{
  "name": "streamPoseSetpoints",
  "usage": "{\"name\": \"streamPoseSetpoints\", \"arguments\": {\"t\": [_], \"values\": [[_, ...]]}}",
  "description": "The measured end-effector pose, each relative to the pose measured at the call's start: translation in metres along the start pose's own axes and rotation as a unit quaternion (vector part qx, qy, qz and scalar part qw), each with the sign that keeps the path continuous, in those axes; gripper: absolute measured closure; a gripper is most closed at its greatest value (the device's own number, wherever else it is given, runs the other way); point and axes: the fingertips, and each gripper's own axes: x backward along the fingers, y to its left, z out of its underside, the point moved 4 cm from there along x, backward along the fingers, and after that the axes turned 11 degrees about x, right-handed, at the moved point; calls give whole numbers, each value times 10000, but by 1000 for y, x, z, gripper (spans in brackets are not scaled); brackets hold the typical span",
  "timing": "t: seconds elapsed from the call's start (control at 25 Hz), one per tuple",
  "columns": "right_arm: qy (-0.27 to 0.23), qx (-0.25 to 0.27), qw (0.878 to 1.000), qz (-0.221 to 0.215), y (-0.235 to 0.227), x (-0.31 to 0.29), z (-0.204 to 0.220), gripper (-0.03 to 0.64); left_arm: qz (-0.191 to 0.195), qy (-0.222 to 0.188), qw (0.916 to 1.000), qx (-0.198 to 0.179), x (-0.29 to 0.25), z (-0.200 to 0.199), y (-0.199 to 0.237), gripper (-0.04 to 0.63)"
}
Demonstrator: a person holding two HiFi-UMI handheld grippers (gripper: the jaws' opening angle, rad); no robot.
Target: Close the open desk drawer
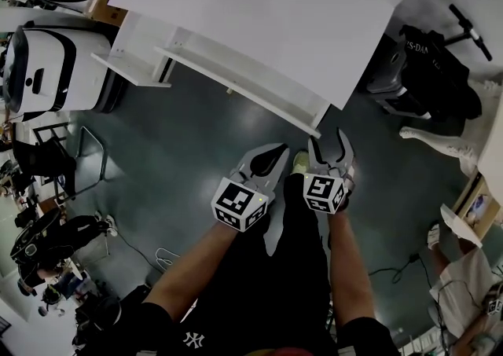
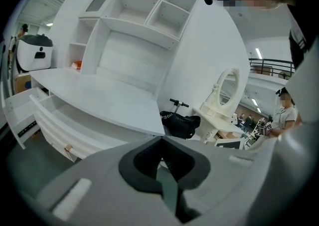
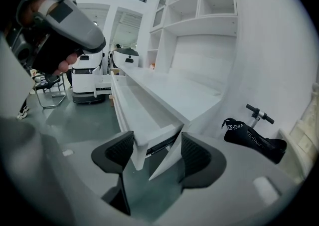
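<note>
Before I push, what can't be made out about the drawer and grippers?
Whether the right gripper touches the drawer corner: right gripper view shows no depth.
Drawer's back: head view, under the desk top.
Drawer's right end: left gripper view, behind the left gripper.

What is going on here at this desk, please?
A person stands facing a white desk whose long drawer is pulled out. The right gripper is open and aimed at the drawer's near corner, apparently just short of it. The left gripper is shut and empty. The drawer is not yet closed.
</note>
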Motion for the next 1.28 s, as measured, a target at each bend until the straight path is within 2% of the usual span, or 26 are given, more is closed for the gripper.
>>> {"name": "streamPoseSetpoints", "arguments": {"t": [1.28], "values": [[-66, -230, 9986, 463, -67, -48, -6, 301, -74, 28, 9998, 187, -48, -20, 13, 595]]}}
